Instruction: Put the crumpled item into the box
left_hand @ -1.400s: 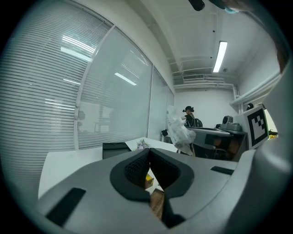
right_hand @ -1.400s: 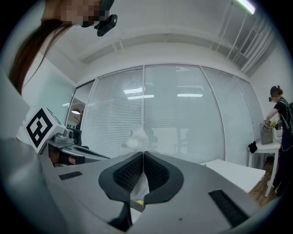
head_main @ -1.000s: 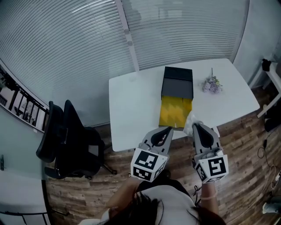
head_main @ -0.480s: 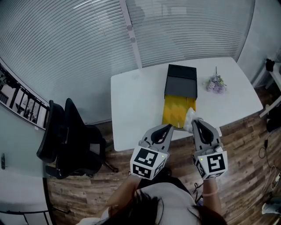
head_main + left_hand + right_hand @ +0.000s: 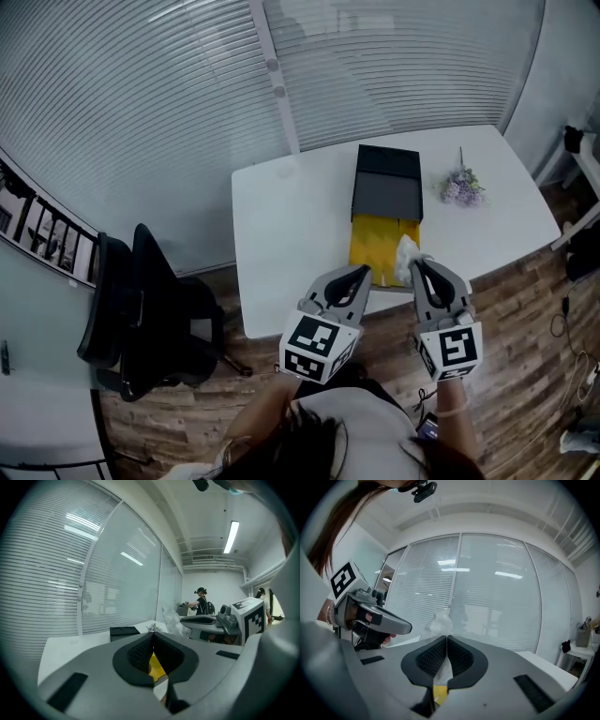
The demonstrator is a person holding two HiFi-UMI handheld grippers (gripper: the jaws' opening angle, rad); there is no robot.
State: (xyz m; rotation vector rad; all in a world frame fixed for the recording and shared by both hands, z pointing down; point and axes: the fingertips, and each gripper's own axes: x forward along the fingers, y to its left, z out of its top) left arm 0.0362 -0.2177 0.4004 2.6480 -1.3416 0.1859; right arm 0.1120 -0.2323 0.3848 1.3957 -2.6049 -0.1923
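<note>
A long box [image 5: 384, 187] lies on the white table [image 5: 291, 225], its far half black and its near half [image 5: 377, 242] open and yellow inside. My right gripper [image 5: 418, 268] is shut on the crumpled white item [image 5: 406, 255], which hangs at the near right corner of the yellow part. In the right gripper view the crumpled item [image 5: 439, 620] sticks up from between the shut jaws of that gripper [image 5: 446, 642]. My left gripper [image 5: 355, 277] is shut with nothing in it, just short of the box's near edge. In the left gripper view its shut tips [image 5: 152, 637] point at the yellow inside [image 5: 156, 663].
A small bunch of purple flowers [image 5: 461, 186] lies on the table to the right of the box. A black office chair [image 5: 141, 300] stands on the wooden floor to the left of the table. Glass walls with blinds run behind it.
The right gripper has carried the crumpled item slightly forward, up to the yellow part's near right corner. The left gripper has stayed shut and nearly still.
</note>
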